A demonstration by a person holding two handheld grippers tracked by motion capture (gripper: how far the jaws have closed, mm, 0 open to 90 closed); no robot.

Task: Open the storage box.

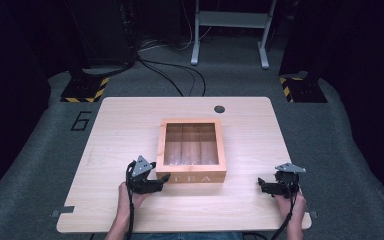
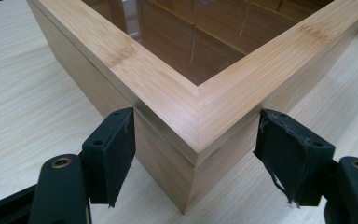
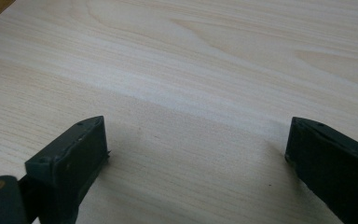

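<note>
A bamboo tea box (image 1: 191, 176) with a glass-paned lid and the word TEA on its front stands in the middle of the table (image 1: 130, 125). My left gripper (image 1: 163, 176) is open at the box's front left corner. In the left gripper view that box corner (image 2: 193, 140) sits between the two spread pads (image 2: 114, 149), which are apart from the wood. My right gripper (image 1: 261, 184) rests near the table's front right, open, well to the right of the box. Its pads (image 3: 74, 154) hover over bare tabletop.
A dark round cable hole (image 1: 219, 108) lies in the table behind the box. On the floor beyond are a white stand (image 1: 230, 30), black cables and two hazard-striped bases (image 1: 82, 90).
</note>
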